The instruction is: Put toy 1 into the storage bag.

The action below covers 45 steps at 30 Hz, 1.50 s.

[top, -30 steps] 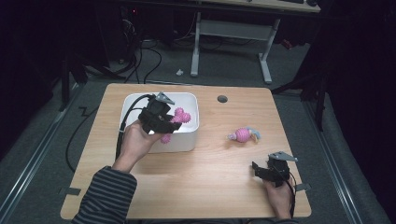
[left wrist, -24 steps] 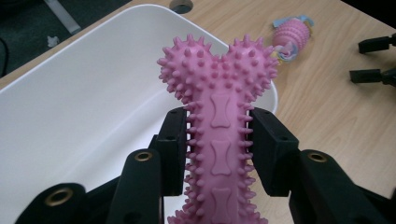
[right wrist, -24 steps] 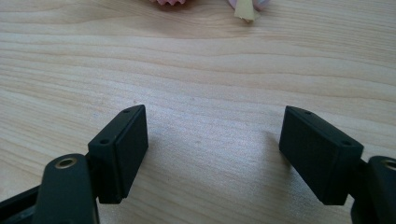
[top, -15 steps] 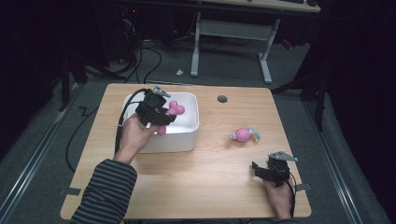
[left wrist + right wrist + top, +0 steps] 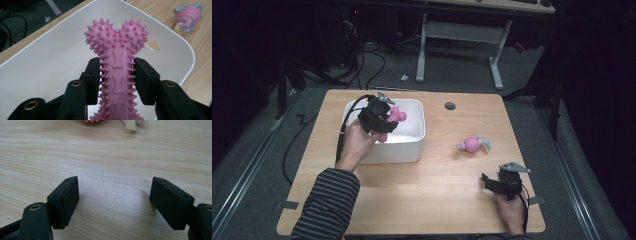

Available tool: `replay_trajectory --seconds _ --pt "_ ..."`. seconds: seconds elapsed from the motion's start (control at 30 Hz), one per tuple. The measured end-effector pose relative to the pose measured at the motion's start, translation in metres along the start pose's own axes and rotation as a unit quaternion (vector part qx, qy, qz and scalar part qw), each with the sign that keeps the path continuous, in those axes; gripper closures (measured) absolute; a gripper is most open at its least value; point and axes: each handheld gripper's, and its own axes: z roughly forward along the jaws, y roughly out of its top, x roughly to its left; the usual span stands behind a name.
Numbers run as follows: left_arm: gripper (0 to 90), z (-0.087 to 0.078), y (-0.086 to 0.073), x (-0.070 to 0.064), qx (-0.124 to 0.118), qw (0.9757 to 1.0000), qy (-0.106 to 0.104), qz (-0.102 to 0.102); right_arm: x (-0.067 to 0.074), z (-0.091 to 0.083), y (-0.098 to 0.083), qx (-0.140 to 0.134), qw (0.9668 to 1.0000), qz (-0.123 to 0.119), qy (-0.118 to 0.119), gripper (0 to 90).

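A pink spiky bone-shaped toy [image 5: 116, 67] is clamped between the black pads of my left gripper [image 5: 116, 77], which is shut on its shaft. In the high view that left gripper [image 5: 381, 119] holds the bone toy [image 5: 393, 119] over the left part of the white bin [image 5: 412, 150]. A pink ball toy with a blue and yellow tail [image 5: 473, 144] lies on the wooden table right of the bin, and it also lies beyond the bin's rim as the ball toy [image 5: 188, 18]. My right gripper [image 5: 498, 183] rests near the table's front right, open, nothing between its jaws [image 5: 115, 200].
The wooden table [image 5: 442, 200] has a round cable hole [image 5: 450, 106] near its far edge. Cables run from the left hand off the table's left side. A desk frame [image 5: 457, 45] stands on the floor beyond the table.
My left gripper has carried the pink bone toy leftward and slightly lower over the bin. The right gripper has stayed put.
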Motion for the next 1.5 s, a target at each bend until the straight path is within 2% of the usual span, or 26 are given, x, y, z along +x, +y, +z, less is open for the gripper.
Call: replay_trajectory --seconds 0.13,0.57,0.8,1.3,1.5 --pt "58.8 0.004 0.001 -0.001 0.003 1.0 0.007 0.005 0.0 0.0 0.0 0.0 1.0 -0.001 0.0 23.9" --pt "58.6 0.012 0.0 0.0 0.013 0.9999 -0.003 0.0 0.0 0.0 0.0 0.0 1.0 0.0 0.0 23.7" --pt "58.2 0.015 0.0 0.0 0.019 0.9998 0.001 0.003 0.0 0.0 0.0 0.0 1.0 0.0 0.001 23.6" --pt "58.5 0.016 -0.001 0.002 0.018 0.9998 -0.004 -0.002 0.0 0.0 0.0 0.0 1.0 0.0 0.001 23.7" --pt "58.6 0.017 -0.003 0.006 0.019 0.9998 0.004 -0.005 0.0 0.0 0.0 0.0 1.0 0.0 0.001 23.7"
